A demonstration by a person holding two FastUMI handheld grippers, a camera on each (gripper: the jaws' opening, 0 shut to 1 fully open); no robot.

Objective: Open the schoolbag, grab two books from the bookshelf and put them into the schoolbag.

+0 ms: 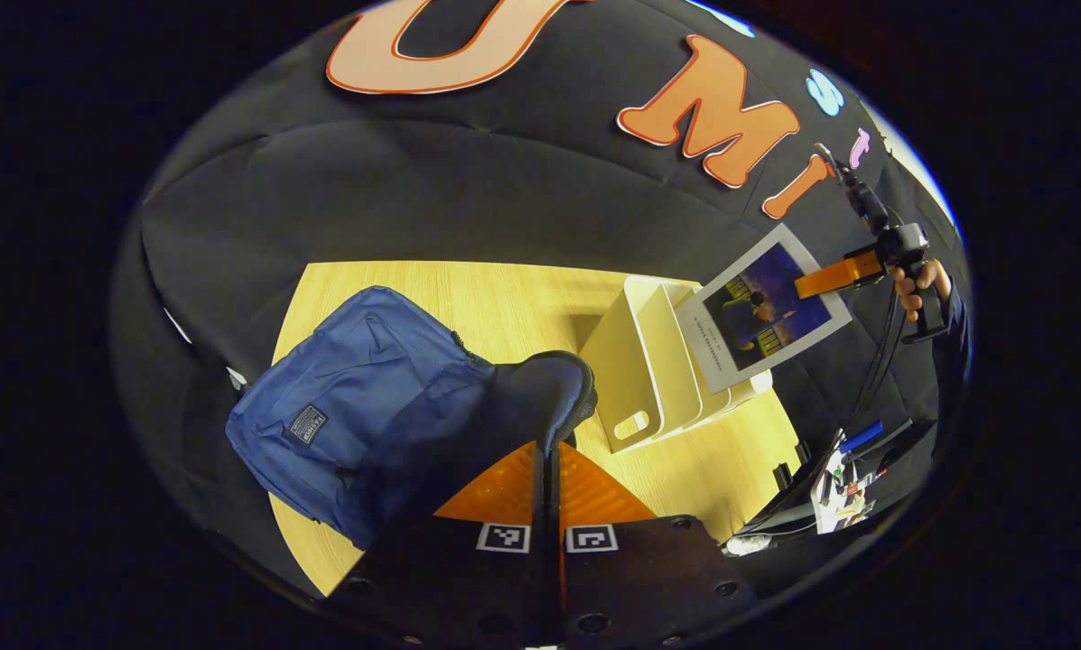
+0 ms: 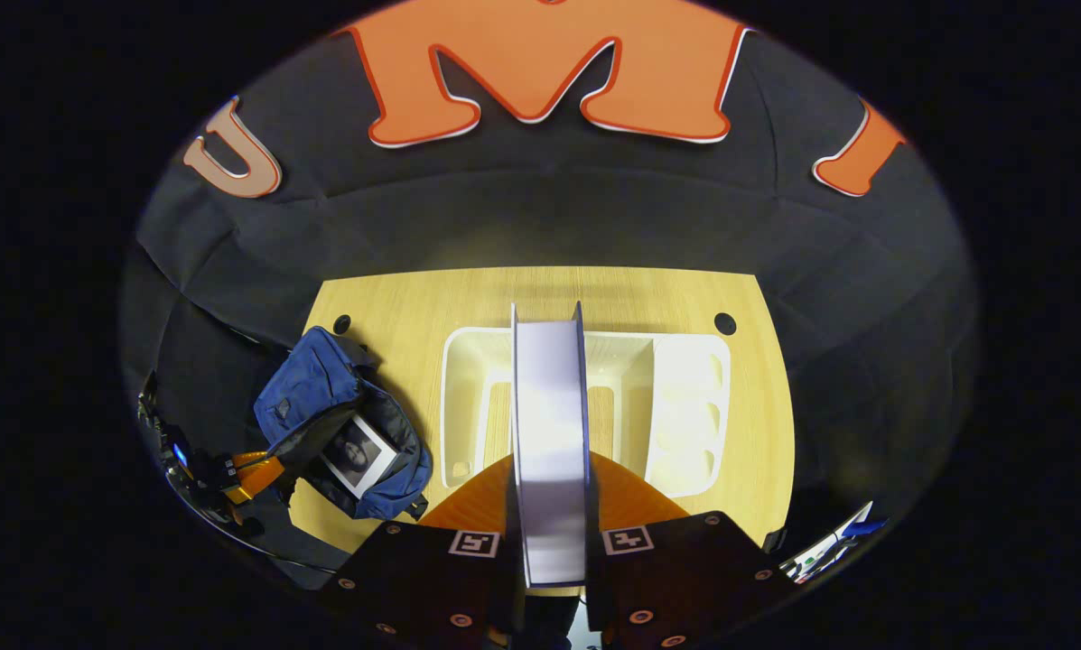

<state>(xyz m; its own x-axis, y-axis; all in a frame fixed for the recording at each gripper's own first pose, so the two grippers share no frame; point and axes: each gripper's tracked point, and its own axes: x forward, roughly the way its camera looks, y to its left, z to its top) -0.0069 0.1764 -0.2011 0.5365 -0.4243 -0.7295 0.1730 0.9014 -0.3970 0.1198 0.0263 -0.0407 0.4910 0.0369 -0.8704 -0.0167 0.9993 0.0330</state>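
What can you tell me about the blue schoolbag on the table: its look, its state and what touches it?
The schoolbag is dark blue fabric, with a small grey patch on the front. It lies on the wooden table, left of the white bookshelf. Its top is open: the left gripper pinches the dark flap and holds it up. In the right gripper view, one book with a pale border and a dark picture lies inside the opening.

The right hand-held gripper (image 2: 549, 533) is clamped closed, raised high; the left hand-held gripper (image 1: 547, 451) is pinched closed.
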